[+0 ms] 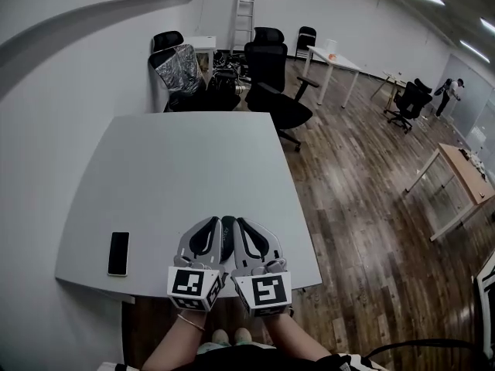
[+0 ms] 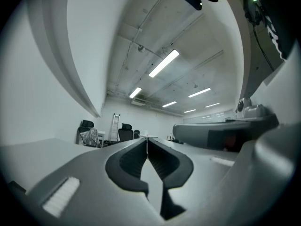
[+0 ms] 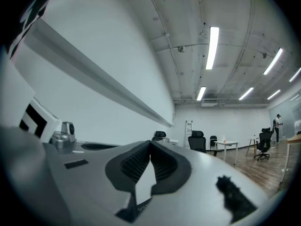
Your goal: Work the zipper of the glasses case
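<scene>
My two grippers lie side by side over the front edge of the white table (image 1: 178, 168), both pointing away from me. In its own view the tips of the left gripper (image 2: 147, 138) meet, so it is shut with nothing between them. The right gripper (image 3: 150, 141) is shut and empty too. From the head view, the left gripper (image 1: 217, 221) and the right gripper (image 1: 239, 222) nearly touch. A dark oblong shape (image 1: 227, 238) shows in the narrow gap between them; I cannot tell whether it is the glasses case. Neither gripper view shows a case.
A black phone (image 1: 118, 253) lies flat near the table's front left corner. A white wall runs along the table's left side. Black office chairs (image 1: 271, 76) and a ladder (image 1: 244, 10) stand beyond the far edge. More desks and a person (image 1: 451, 91) are far right.
</scene>
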A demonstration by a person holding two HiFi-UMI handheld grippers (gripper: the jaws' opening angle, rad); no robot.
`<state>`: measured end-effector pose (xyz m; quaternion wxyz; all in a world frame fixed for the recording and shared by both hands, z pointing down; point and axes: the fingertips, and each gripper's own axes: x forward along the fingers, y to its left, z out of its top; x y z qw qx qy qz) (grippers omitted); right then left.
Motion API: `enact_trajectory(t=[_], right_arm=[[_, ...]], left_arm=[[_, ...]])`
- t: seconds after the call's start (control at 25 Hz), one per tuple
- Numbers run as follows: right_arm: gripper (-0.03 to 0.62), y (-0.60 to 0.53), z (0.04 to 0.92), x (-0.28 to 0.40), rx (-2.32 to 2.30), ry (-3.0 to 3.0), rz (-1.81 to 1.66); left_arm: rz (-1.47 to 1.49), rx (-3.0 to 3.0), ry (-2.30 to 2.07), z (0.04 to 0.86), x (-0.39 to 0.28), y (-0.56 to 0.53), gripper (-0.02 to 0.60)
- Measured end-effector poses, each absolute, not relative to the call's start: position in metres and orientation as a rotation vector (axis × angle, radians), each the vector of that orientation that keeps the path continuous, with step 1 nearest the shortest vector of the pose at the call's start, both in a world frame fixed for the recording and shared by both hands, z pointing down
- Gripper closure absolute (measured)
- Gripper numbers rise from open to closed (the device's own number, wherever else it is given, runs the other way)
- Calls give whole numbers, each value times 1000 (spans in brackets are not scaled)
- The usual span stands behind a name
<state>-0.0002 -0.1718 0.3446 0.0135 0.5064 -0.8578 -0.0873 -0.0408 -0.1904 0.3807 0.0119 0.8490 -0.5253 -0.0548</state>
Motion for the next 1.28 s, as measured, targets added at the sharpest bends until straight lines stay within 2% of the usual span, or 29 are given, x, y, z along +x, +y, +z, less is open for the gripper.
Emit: enact_trajectory(t=[0.04, 0.12, 0.16, 0.32, 0.56, 0.64, 0.72, 0.88, 1.0, 1.12, 1.28], right_arm=[[586, -176, 343, 1, 1577, -2676, -273], [586, -184, 342, 5, 1580, -2682, -273], [586, -187, 341, 8, 1584, -2685, -272], [586, -191, 337, 20, 1589, -2693, -283], [586, -197, 340, 31, 1581, -2701, -299], [586, -199, 341, 36, 1586, -2690, -291], [586, -203, 344, 45, 1611, -2659, -246], [586, -210, 351, 54, 1622, -2659, -201], [586, -212, 351, 55, 1612, -2662, -205], [586, -215, 354, 57, 1607, -2677, -204], [586, -221, 359, 63, 1573, -2692, -235]], left_arm=[[-125, 2633, -1560, 390, -38, -199, 555], [-10, 2582, -1380, 416, -34, -215, 417], [54, 2549, -1303, 429, -34, -222, 379], [334, 2422, -1097, 481, -36, -247, 310], [719, 2225, -882, 572, -32, -269, 272], [758, 2173, -834, 593, -27, -267, 268], [755, 2151, -807, 604, -21, -267, 224], [741, 2162, -754, 614, 1, -263, 204], [765, 2194, -691, 619, 19, -255, 204], [786, 2216, -651, 620, 29, -252, 250], [738, 2267, -676, 603, 17, -249, 272]])
